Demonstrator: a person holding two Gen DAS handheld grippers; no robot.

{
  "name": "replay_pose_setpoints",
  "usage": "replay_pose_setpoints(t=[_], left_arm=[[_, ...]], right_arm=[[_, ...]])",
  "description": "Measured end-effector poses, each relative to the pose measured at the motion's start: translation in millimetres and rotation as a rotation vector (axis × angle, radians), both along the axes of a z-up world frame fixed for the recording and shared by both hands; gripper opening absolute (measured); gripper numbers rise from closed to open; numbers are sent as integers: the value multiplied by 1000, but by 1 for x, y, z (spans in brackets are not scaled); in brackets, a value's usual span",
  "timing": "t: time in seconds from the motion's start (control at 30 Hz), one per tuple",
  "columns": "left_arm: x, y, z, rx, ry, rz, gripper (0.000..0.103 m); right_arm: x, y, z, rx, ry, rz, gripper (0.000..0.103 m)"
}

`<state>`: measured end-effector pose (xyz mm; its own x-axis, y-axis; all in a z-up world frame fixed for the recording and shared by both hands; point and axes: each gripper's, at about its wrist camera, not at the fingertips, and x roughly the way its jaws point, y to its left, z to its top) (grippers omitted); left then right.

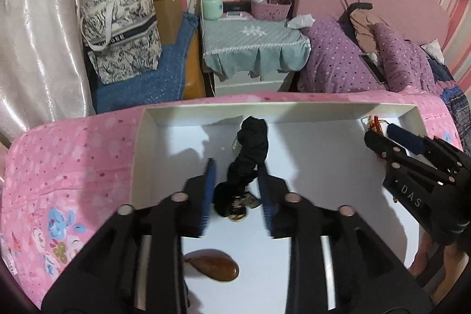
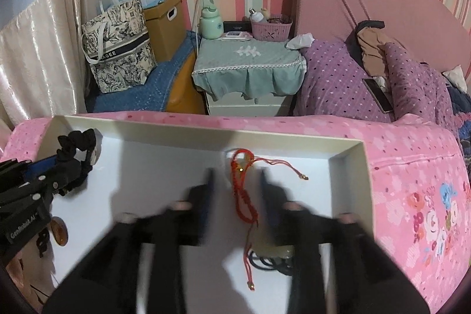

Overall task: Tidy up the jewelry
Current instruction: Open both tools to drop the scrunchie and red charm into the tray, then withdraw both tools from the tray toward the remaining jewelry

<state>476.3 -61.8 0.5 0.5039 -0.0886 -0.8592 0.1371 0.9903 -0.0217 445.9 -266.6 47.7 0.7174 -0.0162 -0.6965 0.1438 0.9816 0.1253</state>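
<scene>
"DAS" marks the right gripper, jaws apart; left gripper apart around a black scrunchie; white tray on pink bedding.

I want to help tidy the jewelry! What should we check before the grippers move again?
1. Left gripper open around the black scrunchie: ok, fingers stand apart on both sides.
2. Right gripper open around the red cord bracelet: ok.
3. Either piece gripped yet: not ok, neither pair of fingers has closed.
4. Both pieces lie inside the white box: ok.
5. Brown oval pendant out of the left gripper's way: ok, it lies nearer the camera.
6. Red cord tangled with the dark loops beneath: cannot tell.
</scene>
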Motion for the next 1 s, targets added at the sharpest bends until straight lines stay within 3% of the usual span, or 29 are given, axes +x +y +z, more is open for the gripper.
replay_pose_setpoints(t=[0.17,0.23,0.3,0.43,0.6,0.73,1.0], left_arm=[[-17,7,25,-22,-42,-3,42],[-30,14,38,-37,-66,-1,48],[-46,21,50,-45,-96,3,58],[-81,37,71,-29,-159,9,67],[-133,60,92,3,-258,42,94],[-177,74,101,42,-323,47,99],[-243,94,93,80,-330,42,100]], right_arm=[[-18,-1,13,-28,-17,-1,43],[-31,2,22,-58,-37,-5,54],[-47,5,30,-98,-66,-10,60],[-81,9,46,-134,-120,-14,70],[-126,14,63,-170,-178,-29,83],[-168,13,70,-184,-198,-58,91],[-232,-8,68,-172,-188,-135,96]])
